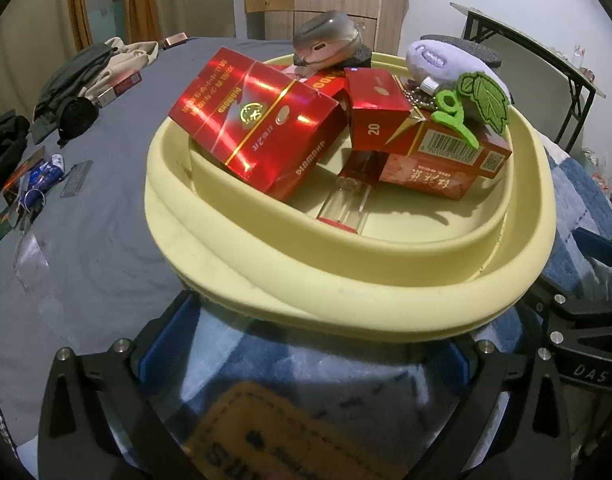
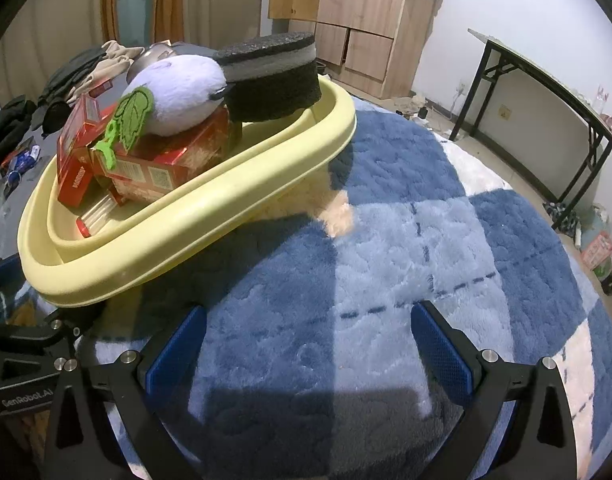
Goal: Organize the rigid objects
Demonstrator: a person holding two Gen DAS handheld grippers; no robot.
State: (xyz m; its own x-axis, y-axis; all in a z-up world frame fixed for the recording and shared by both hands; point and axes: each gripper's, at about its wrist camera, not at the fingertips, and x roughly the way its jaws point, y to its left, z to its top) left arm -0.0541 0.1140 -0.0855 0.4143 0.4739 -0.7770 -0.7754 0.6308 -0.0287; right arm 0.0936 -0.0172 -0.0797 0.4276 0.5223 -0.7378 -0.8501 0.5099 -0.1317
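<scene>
A pale yellow basin (image 1: 346,300) (image 2: 186,232) rests tilted on a blue checked fleece blanket (image 2: 386,220). Inside lie a large red cigarette box (image 1: 258,120), a smaller red box (image 1: 376,112), a barcode-marked red pack (image 1: 446,160) and a clear bottle (image 1: 346,200). On top sit a lilac plush (image 1: 446,64) (image 2: 178,92) with a green leaf, a grey shell-shaped gadget (image 1: 326,40) and a black sponge (image 2: 270,76). My left gripper (image 1: 318,340) is open just below the basin's near rim. My right gripper (image 2: 310,340) is open over the bare blanket, right of the basin.
A grey sheet to the left carries piled clothes (image 1: 86,76) and scattered small items (image 1: 34,184). A black-legged folding table (image 2: 546,80) stands at the right wall. Wooden cabinets (image 2: 358,20) fill the back. The blanket slopes away beyond the basin.
</scene>
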